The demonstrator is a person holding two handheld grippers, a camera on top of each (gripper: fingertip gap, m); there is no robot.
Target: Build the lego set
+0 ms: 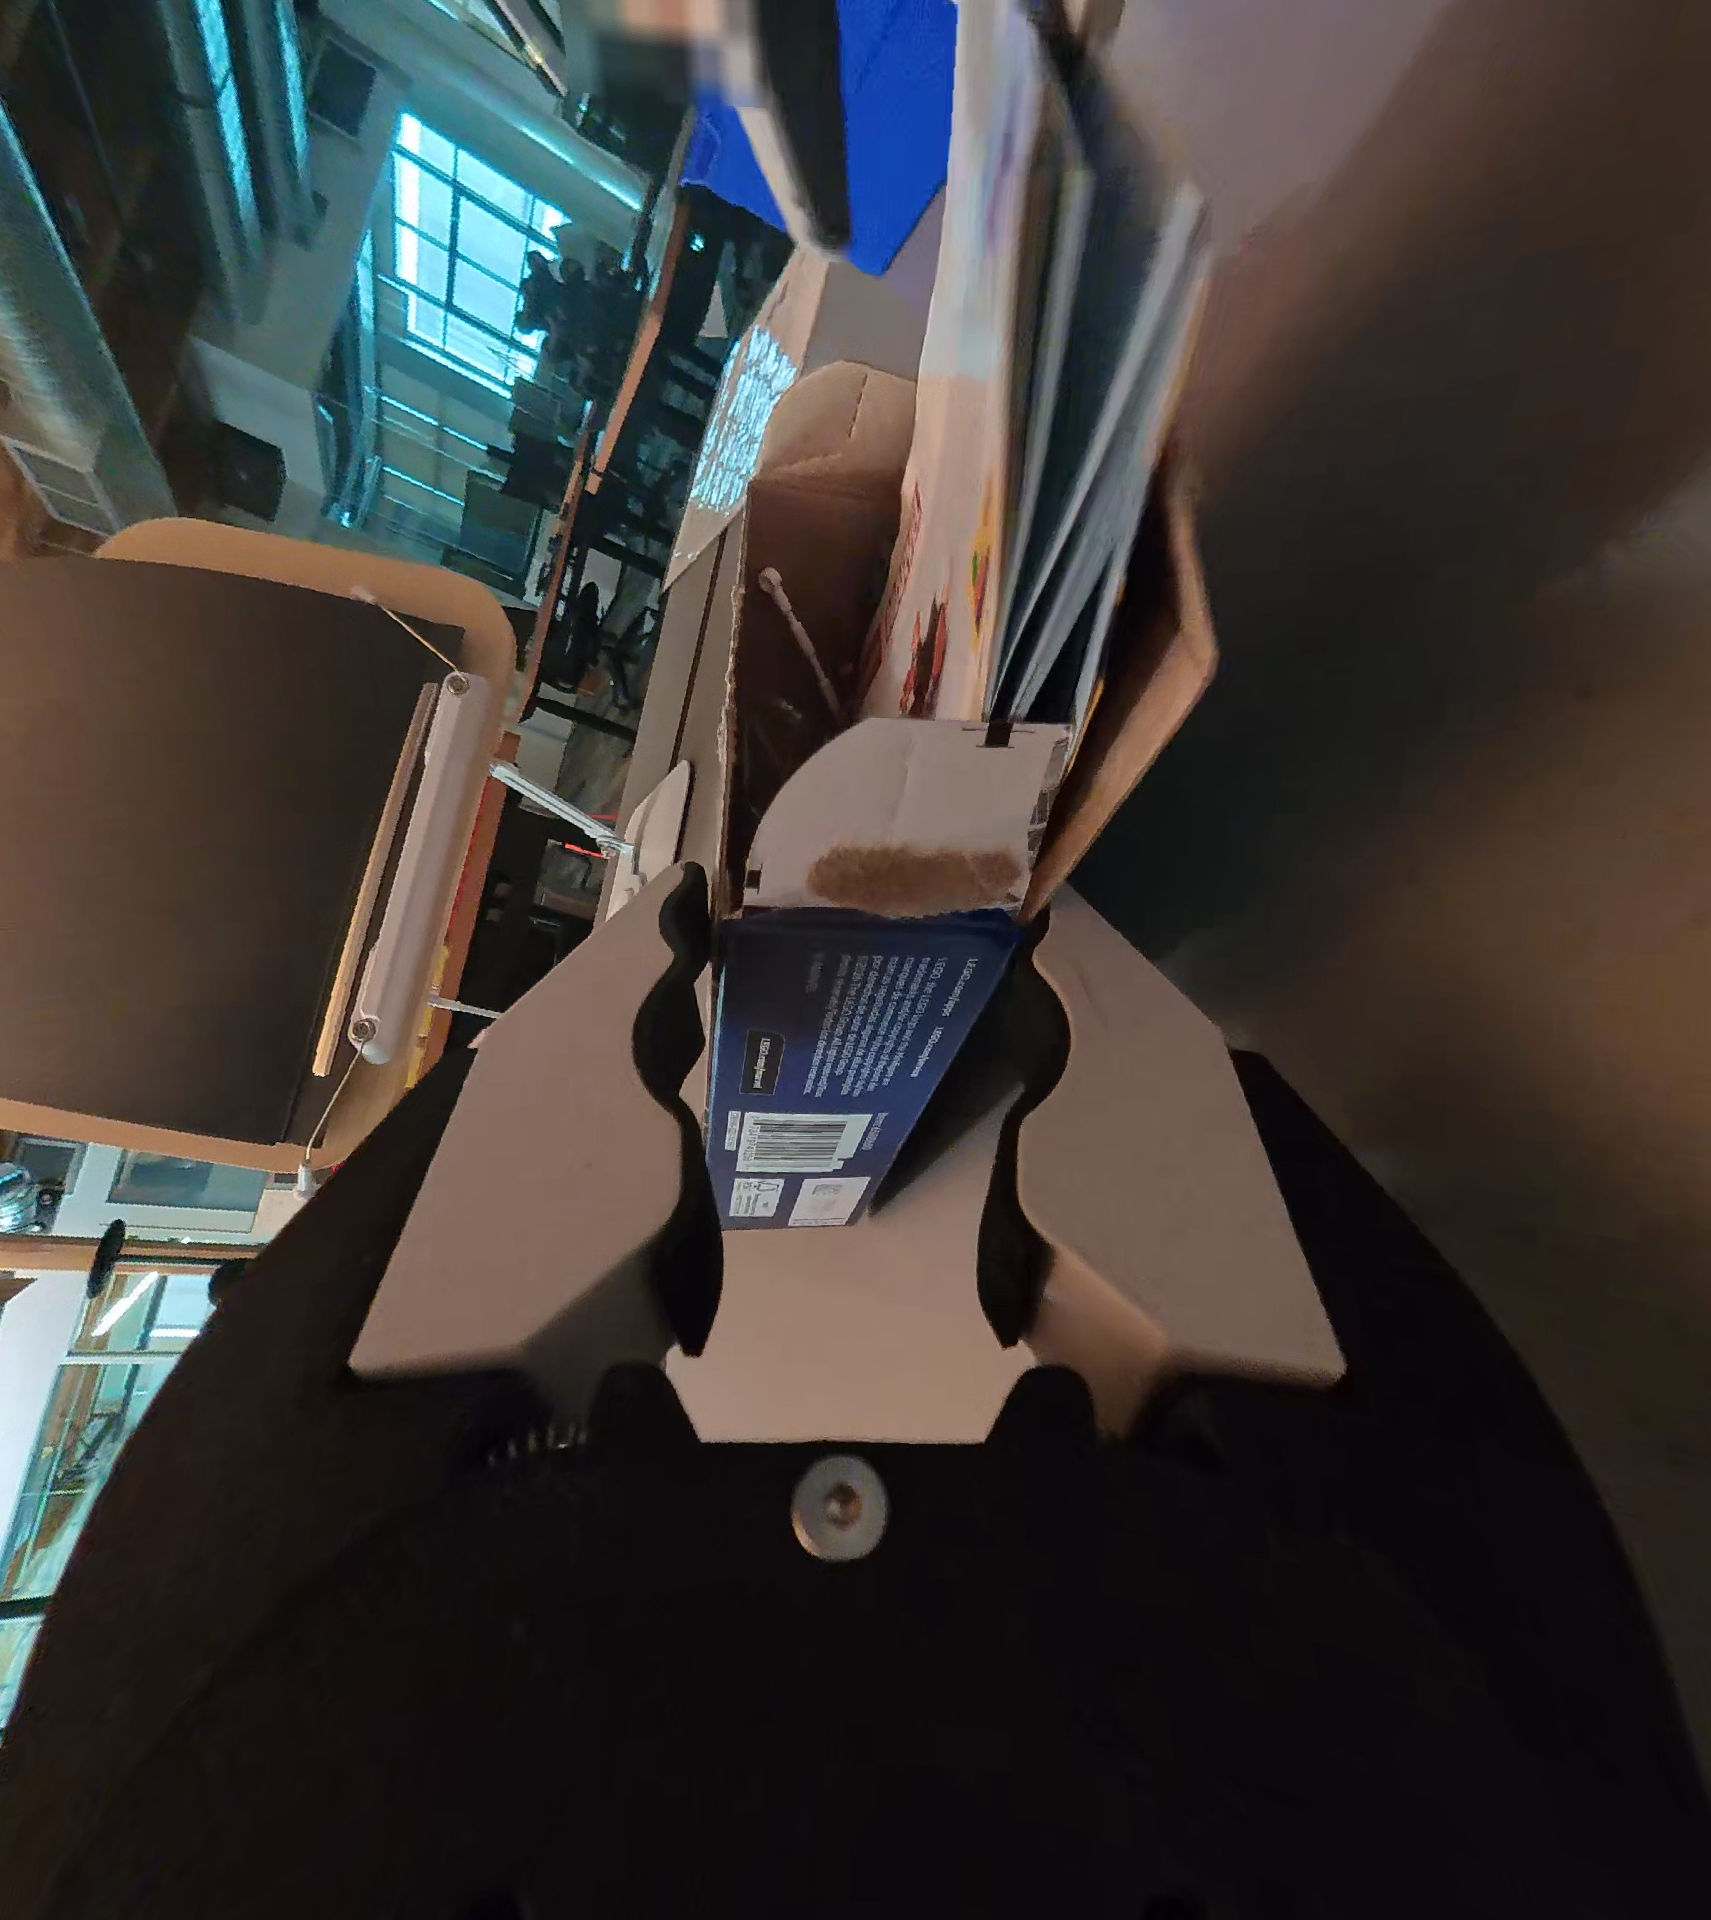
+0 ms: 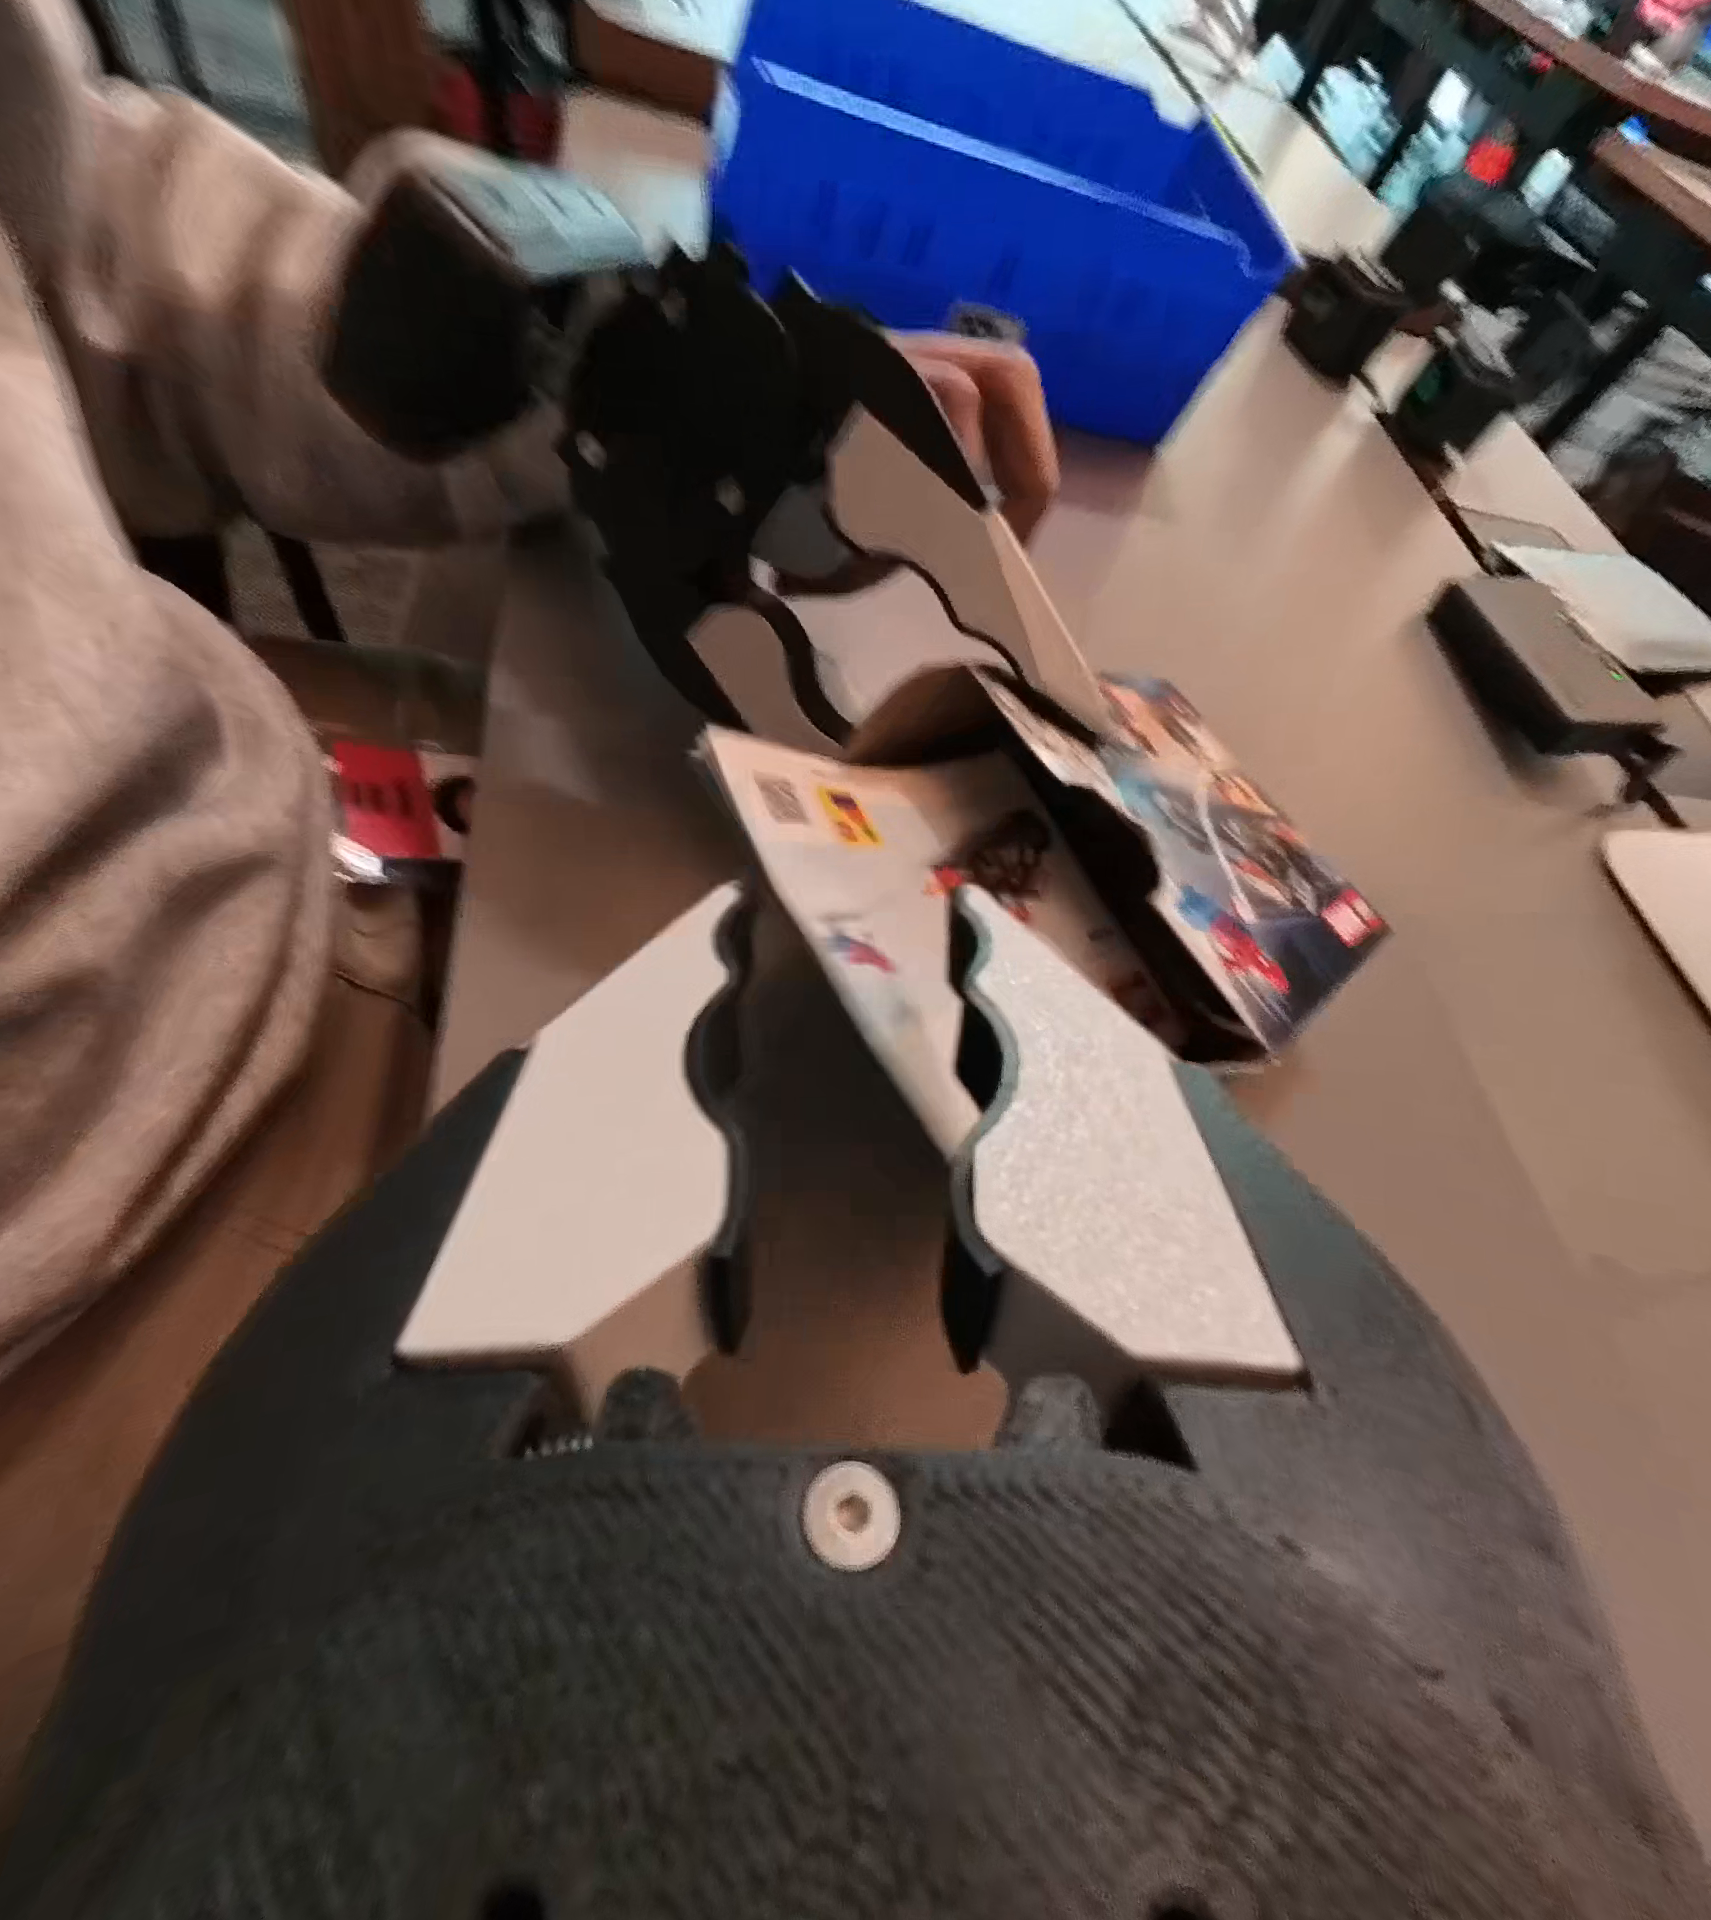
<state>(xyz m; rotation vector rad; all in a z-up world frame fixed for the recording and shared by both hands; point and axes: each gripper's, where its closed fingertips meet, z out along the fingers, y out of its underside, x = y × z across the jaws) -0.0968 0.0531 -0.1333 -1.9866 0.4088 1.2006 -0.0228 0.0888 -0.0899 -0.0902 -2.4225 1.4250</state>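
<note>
On the tan surface (image 2: 1453, 1195) lies the dark blue printed cardboard lego box (image 2: 1235, 862), its end flap torn open. The left tongs (image 1: 861, 1081) are closed on the box's narrow end, pinning it. The right tongs (image 2: 851, 1081) stand partly open around the white printed instruction booklet (image 2: 872, 914), which sticks out of the box mouth; the booklet touches one finger (image 2: 1069, 1143), but whether it is truly clamped I cannot tell. This looks like the unpacking step, before any building. The next move probably calls for a firm pinch on the booklet and a straight pull while the box is held. Motion blur softens both views, the box's inside is shadowed, and no bricks can be made out.
</note>
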